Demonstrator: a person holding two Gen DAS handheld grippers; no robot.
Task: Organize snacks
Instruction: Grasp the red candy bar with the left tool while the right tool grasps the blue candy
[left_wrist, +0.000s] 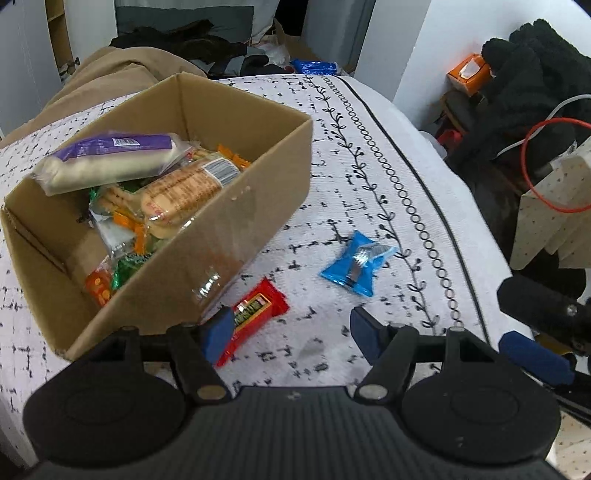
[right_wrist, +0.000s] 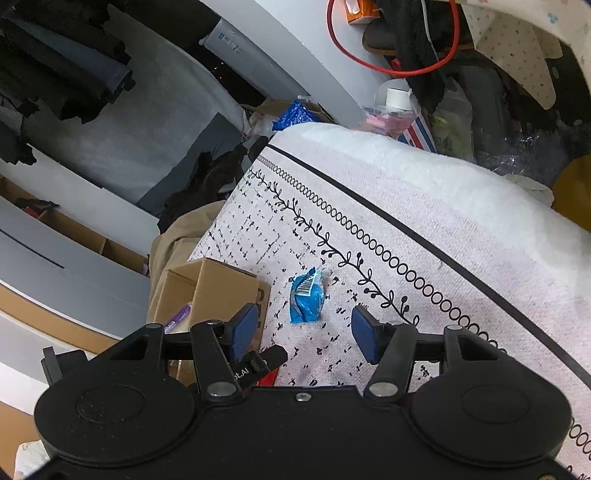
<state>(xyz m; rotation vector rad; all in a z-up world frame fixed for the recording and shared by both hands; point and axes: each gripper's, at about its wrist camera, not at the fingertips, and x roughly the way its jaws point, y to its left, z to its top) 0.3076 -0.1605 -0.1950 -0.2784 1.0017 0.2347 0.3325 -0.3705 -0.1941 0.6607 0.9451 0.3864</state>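
Observation:
A cardboard box (left_wrist: 236, 206) on a white patterned cloth holds several snacks: a purple-labelled pack (left_wrist: 110, 162), a biscuit sleeve (left_wrist: 184, 192) and small orange and green packets. A red snack bar (left_wrist: 255, 314) lies on the cloth beside the box's near corner. A blue packet (left_wrist: 356, 262) lies further right. My left gripper (left_wrist: 291, 332) hovers open just short of the red bar, its left pad over the bar's end. My right gripper (right_wrist: 301, 336) is open above the cloth, with the blue packet (right_wrist: 306, 299) just ahead between its fingers. The box (right_wrist: 207, 291) sits to its left.
The cloth-covered surface (left_wrist: 388, 155) drops off at the right, where a chair with black clothing (left_wrist: 535, 85), a red cable (left_wrist: 532, 166) and an orange tissue box (left_wrist: 467, 74) stand. A beige blanket (left_wrist: 110, 74) and dark clothes lie behind the box. Another blue pack (left_wrist: 314, 67) is at the far edge.

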